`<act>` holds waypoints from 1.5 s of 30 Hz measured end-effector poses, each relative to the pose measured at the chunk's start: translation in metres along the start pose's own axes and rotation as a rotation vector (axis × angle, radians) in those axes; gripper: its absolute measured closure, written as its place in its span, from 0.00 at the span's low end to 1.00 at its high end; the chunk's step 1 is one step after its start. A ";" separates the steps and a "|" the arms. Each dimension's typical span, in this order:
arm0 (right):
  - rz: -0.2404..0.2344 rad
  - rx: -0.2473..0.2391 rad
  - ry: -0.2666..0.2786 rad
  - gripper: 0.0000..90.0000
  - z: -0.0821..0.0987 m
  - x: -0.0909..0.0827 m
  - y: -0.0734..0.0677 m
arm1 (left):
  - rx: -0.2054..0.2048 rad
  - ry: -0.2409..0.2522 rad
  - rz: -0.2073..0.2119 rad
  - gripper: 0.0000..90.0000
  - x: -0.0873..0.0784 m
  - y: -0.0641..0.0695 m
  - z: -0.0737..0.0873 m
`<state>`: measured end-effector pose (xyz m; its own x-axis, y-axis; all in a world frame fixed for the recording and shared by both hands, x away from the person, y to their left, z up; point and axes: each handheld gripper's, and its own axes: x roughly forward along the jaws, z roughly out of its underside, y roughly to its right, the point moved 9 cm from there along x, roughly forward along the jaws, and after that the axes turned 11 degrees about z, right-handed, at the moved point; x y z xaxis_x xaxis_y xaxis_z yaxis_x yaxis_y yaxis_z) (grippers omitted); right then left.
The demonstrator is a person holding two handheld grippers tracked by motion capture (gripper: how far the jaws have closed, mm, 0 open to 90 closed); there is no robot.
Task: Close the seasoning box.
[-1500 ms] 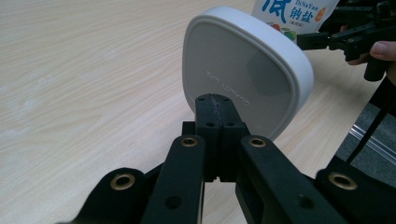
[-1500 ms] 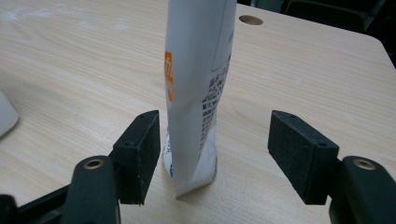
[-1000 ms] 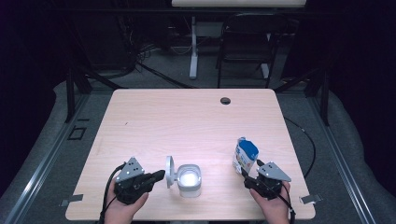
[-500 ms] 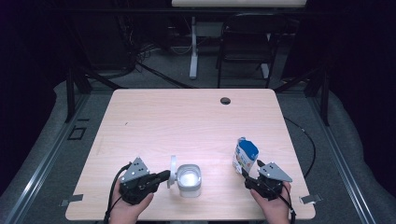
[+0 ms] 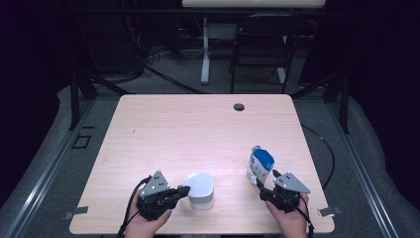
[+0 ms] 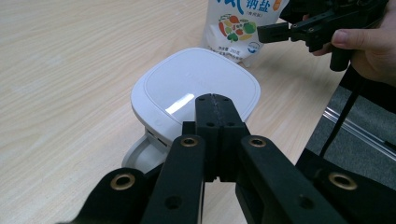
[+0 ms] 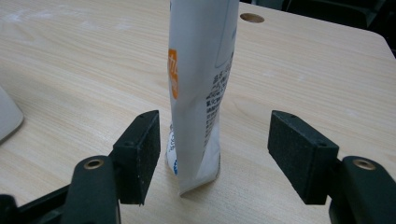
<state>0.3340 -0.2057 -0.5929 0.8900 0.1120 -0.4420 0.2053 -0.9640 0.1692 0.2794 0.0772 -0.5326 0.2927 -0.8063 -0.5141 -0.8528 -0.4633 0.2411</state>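
A white rounded-square box sits near the table's front edge with its lid down flat. My left gripper is shut with nothing between its jaws; its tips rest at the lid's near edge. A white and blue salt pouch stands upright to the right of the box. My right gripper is open, and the pouch stands between its two pads without touching them. The right gripper also shows in the left gripper view, held by a hand beside the pouch.
The light wooden table has a round cable hole near its far edge. A chair and a table leg stand beyond it on the grey floor. The table's right edge is close to my right hand.
The box's lid, which stood open at the box's left side, now lies shut. My left gripper has shifted right, up to the box. The right gripper and pouch have not moved.
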 end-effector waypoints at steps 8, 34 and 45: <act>0.000 0.001 0.003 0.38 -0.001 0.000 -0.002 | 0.003 0.004 0.002 1.00 -0.001 0.001 -0.001; -0.016 -0.007 -0.001 0.39 -0.001 -0.004 -0.004 | -0.111 0.132 -0.107 1.00 -0.062 -0.050 0.004; -0.022 -0.014 -0.008 0.39 0.002 -0.005 -0.007 | -0.225 0.135 -0.177 1.00 -0.074 -0.092 0.037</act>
<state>0.3279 -0.2001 -0.5935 0.8818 0.1312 -0.4530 0.2306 -0.9578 0.1714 0.3206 0.1931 -0.5475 0.4961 -0.7403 -0.4537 -0.6708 -0.6586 0.3411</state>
